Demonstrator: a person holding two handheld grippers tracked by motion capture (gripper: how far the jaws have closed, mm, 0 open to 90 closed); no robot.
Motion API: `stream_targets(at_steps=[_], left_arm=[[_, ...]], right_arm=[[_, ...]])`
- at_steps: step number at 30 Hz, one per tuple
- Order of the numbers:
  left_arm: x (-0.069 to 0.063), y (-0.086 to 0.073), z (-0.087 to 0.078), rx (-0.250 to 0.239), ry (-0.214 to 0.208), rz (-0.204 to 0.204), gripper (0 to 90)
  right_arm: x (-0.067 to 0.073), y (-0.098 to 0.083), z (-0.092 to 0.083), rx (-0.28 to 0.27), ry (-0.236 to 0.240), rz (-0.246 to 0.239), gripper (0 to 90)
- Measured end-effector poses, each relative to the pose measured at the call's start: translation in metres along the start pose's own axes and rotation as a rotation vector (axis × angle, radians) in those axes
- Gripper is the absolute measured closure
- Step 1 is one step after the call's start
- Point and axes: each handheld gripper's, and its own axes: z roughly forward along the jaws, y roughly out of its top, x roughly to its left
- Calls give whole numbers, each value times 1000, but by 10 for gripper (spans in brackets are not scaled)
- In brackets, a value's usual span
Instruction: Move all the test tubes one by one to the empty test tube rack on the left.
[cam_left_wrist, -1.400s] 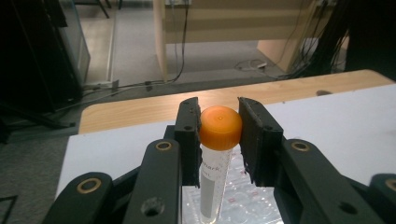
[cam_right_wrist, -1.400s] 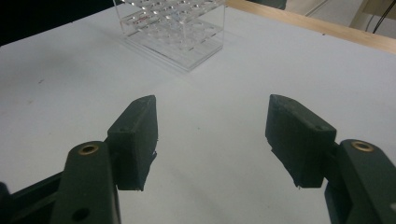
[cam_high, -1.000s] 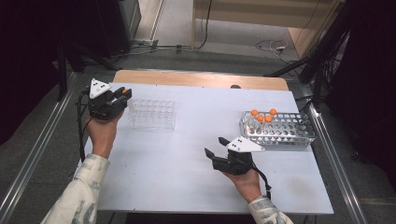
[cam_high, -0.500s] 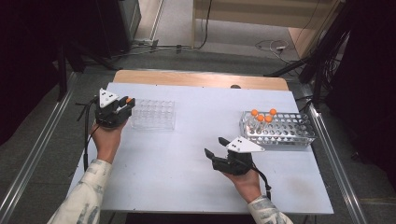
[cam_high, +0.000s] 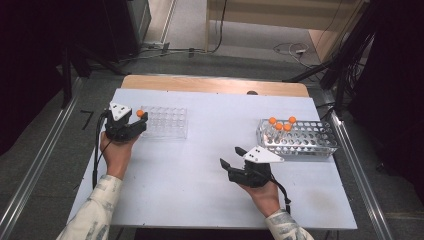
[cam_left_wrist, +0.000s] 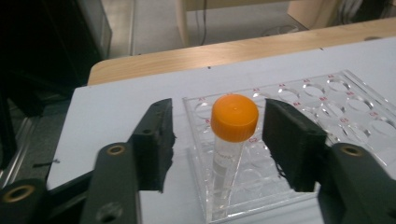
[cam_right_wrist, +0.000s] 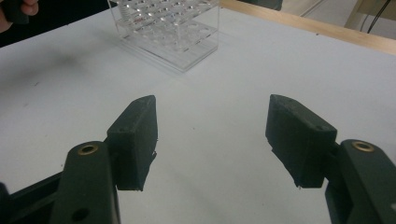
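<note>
One orange-capped tube (cam_left_wrist: 232, 135) stands in the clear rack (cam_high: 165, 121); the left gripper (cam_high: 134, 125) has just let go. Three more tubes (cam_high: 280, 126) sit in the metal rack (cam_high: 300, 140) at right. The right gripper (cam_high: 234, 159) is open over the white table (cam_high: 200, 165).

We hold our left gripper (cam_high: 136, 126) at the far left, jaws just opened; our right gripper (cam_high: 231, 159) rests low, jaws apart

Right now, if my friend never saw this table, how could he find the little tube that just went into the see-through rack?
Start at the white table and go to its left side, where a clear plastic rack stands. In the rack's corner hole nearest the left gripper, whose jaws have just been opening and stand clear of it, stands one tube. It is the rack's single orange-capped tube; the other orange caps sit in the metal rack at the right.
</note>
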Motion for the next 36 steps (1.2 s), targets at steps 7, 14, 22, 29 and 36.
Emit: stream_targets(at_steps=[7, 14, 22, 29, 36], left_arm=[[-6, -4, -9, 3, -70, -74, 308], [-15, -8, -18, 9, -101, -55, 258], [-21, -9, -28, -12, -133, -64, 214], [-21, -16, -31, 1, -158, -101, 165], [-30, -18, -35, -30, -192, -88, 126]], right_arm=[[-8, 0, -6, -10, -21, 19, 319], [-19, 1, -14, -24, -47, 41, 317], [-33, 1, -26, -43, -92, 60, 316], [-48, -1, -38, -60, -129, 85, 300], [-68, -5, -50, -62, -188, 129, 241]])
